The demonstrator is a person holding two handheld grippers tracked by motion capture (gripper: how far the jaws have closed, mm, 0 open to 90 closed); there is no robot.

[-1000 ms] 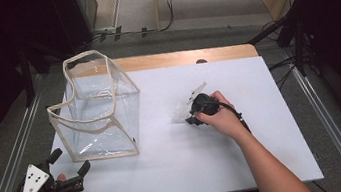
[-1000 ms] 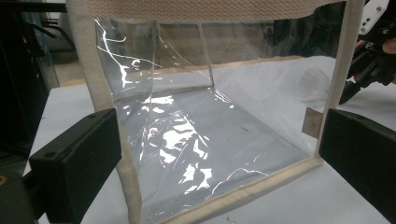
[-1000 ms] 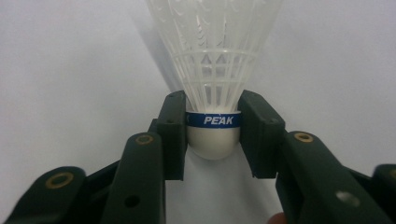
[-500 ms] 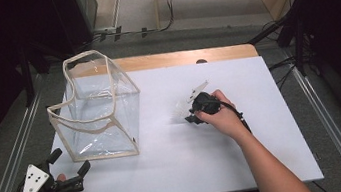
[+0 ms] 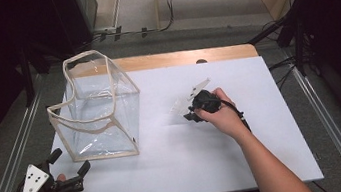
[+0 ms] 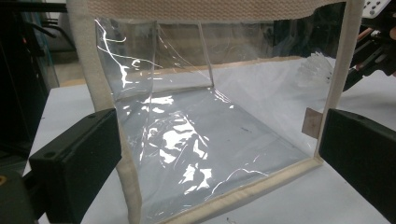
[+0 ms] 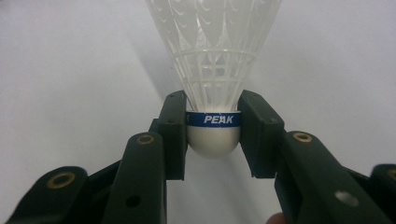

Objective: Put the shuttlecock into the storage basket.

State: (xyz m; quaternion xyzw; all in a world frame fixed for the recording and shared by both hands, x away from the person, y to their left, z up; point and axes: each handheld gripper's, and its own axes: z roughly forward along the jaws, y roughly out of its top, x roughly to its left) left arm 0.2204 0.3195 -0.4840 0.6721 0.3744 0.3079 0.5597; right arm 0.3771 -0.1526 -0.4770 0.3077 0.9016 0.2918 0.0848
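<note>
A clear plastic bag with cream fabric trim [image 5: 99, 113] lies on its side on the white table [image 5: 208, 166], its opening toward the front left. My left gripper [image 5: 70, 165] is open just in front of that opening; its jaws stand on either side of the bag's rim [image 6: 224, 205]. A white plastic shuttlecock [image 7: 212, 56] with a blue band reading PEAK lies on the table right of the bag. My right gripper [image 7: 213, 135] is shut on its white cork base. In the high view the shuttlecock [image 5: 180, 107] pokes out left of my right gripper [image 5: 192, 114].
The table's wooden far edge [image 5: 178, 58] shows beyond the white surface. Metal rails [image 5: 331, 124] run along both sides of the table. Cables lie on the floor behind. Open white surface lies between the bag and the shuttlecock.
</note>
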